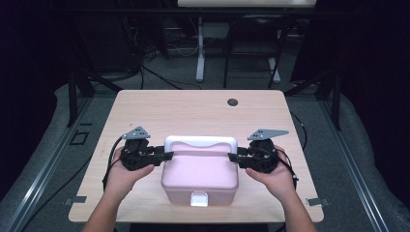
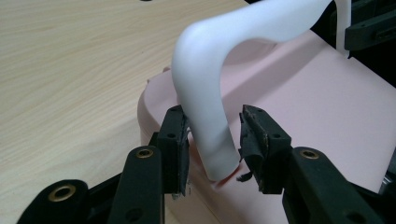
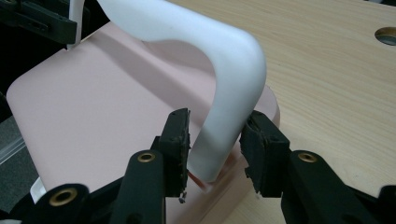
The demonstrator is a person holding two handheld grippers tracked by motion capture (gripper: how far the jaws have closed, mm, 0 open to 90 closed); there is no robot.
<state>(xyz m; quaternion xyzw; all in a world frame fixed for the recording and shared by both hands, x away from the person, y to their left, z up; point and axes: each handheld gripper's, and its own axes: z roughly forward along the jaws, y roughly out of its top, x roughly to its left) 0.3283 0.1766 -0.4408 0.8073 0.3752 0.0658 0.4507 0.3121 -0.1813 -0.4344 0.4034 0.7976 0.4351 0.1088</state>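
Latch (image 1: 198, 198): nearest to me, on the front wall of the pink box (image 1: 199, 175), it looked fastened, which suited a lift by the handle.
Pink box: it sat on the counter (image 1: 159, 108), near the counter's front edge and about midway across, square to me so both tools could come in from its sides.
Left tool (image 2: 212, 133): at the box's left end, it straddled the left leg of the white handle (image 2: 205, 93); one pad touched or nearly touched the leg, the other stood just off, so I judged it not yet clenched.
Right tool (image 3: 215, 137): at the box's right end, it bracketed the handle's right leg (image 3: 229, 121) the same way, a sliver of gap on each side, not yet grasping.
Handle: it stood upright over the box's far half, which left both legs open to a side approach.
Why both ends: I judged a hold on each leg would keep the box level.
Cable hole (image 1: 232, 102): beyond the box, well apart from it.
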